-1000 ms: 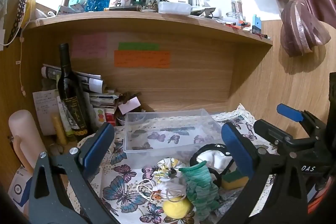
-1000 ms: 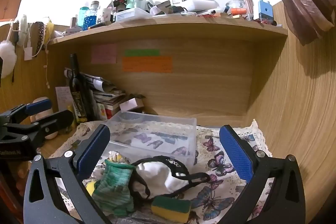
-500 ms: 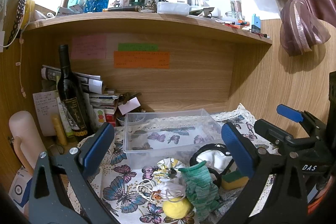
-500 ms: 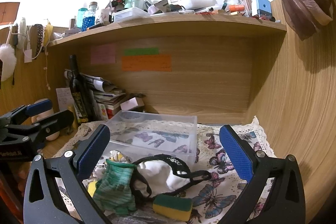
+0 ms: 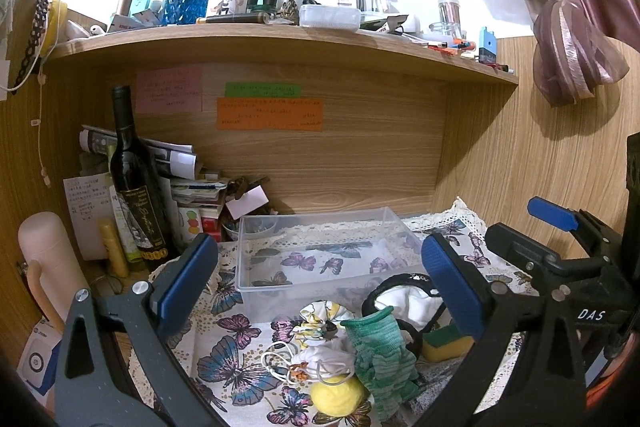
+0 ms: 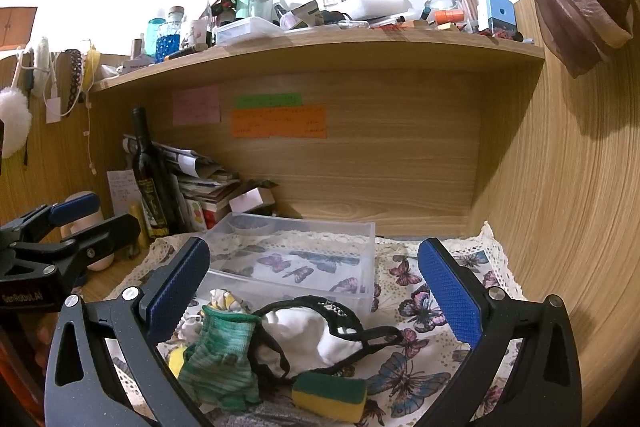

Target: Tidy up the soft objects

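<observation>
Soft objects lie heaped on the butterfly-print cloth, just in front of a clear plastic bin that has nothing in it (the cloth's pattern shows through its floor). In the pile I can make out a green knitted glove, a white garment with black trim, a yellow-and-green sponge, a yellow ball, a floral pouch and a small white drawstring bag, all touching or overlapping one another.

Both tongs hang above the near edge of the heap. The left gripper has its blue pads spread wide with nothing between them, and the right gripper is spread just as wide and likewise holds nothing. Each shows at the edge of the other's view, side by side. A dark wine bottle stands upright to the left of the bin, against a stack of papers.
</observation>
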The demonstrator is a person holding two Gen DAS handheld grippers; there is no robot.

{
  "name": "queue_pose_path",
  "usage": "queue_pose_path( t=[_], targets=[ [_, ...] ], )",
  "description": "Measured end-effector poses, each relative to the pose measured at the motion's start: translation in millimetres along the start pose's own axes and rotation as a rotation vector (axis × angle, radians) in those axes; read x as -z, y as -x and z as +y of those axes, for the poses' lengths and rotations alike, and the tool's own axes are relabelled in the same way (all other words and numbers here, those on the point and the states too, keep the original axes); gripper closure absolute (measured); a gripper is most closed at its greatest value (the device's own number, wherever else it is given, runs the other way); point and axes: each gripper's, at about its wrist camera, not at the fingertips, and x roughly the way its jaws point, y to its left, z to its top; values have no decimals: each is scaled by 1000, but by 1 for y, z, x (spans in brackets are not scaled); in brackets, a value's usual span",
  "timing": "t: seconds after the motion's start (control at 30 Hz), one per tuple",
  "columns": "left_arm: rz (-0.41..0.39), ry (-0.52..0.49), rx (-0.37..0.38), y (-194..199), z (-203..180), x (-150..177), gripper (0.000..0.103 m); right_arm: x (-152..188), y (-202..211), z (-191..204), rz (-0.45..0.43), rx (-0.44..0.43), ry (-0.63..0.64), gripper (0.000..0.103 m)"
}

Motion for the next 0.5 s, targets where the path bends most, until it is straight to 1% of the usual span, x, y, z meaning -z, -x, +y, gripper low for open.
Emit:
queue_pose_path(
  t=[0.5],
  targets=[
    [8,13,-2,-1,1,1,0,0,0,0,0,0,-1,0]
  ],
)
